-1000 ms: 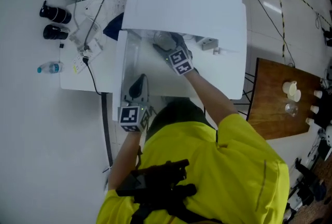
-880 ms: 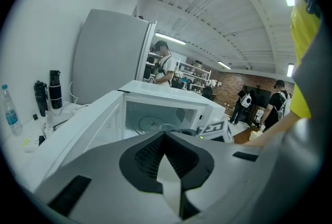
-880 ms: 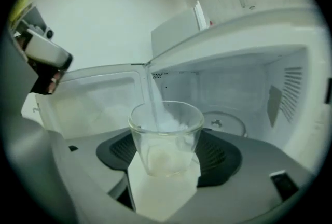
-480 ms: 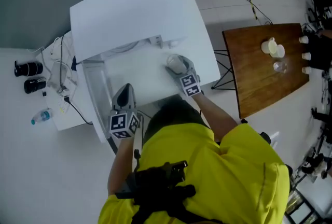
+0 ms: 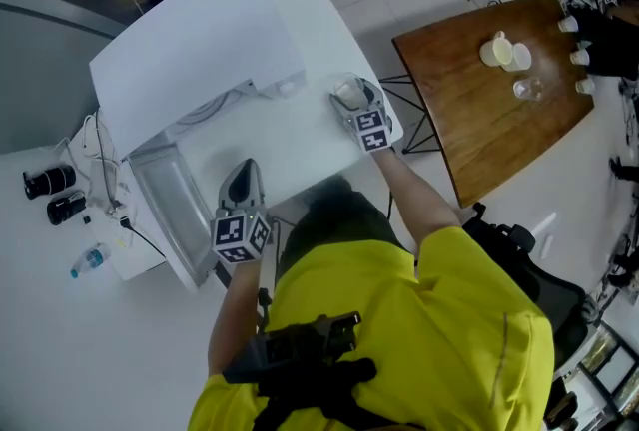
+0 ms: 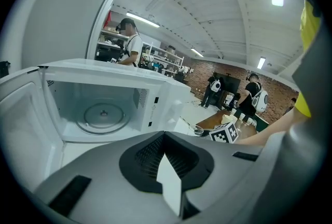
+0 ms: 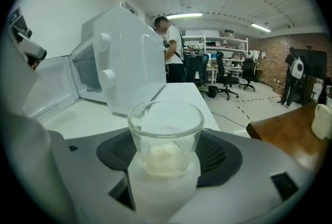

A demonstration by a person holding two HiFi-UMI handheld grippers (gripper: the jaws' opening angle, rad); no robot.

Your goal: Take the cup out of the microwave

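Note:
A clear glass cup (image 7: 165, 124) sits upright between the jaws of my right gripper (image 7: 166, 151), which is shut on it. In the head view that gripper (image 5: 351, 102) holds the cup (image 5: 348, 95) above the right end of the white table (image 5: 300, 140), outside the white microwave (image 5: 190, 70). The microwave's door (image 6: 21, 109) stands open. Its cavity shows only the bare glass turntable (image 6: 104, 114). My left gripper (image 5: 244, 178) hovers in front of the open door, its jaws (image 6: 165, 137) shut with nothing in them.
A wooden table (image 5: 489, 90) to the right carries several small cups (image 5: 504, 52). Two black lenses (image 5: 45, 182), a water bottle (image 5: 88, 261) and cables lie on the left. People and office chairs (image 7: 228, 80) fill the room behind.
My right gripper has drawn out of the microwave with the cup and swung right to the table's end. The left gripper has stayed near the door front, shifting slightly.

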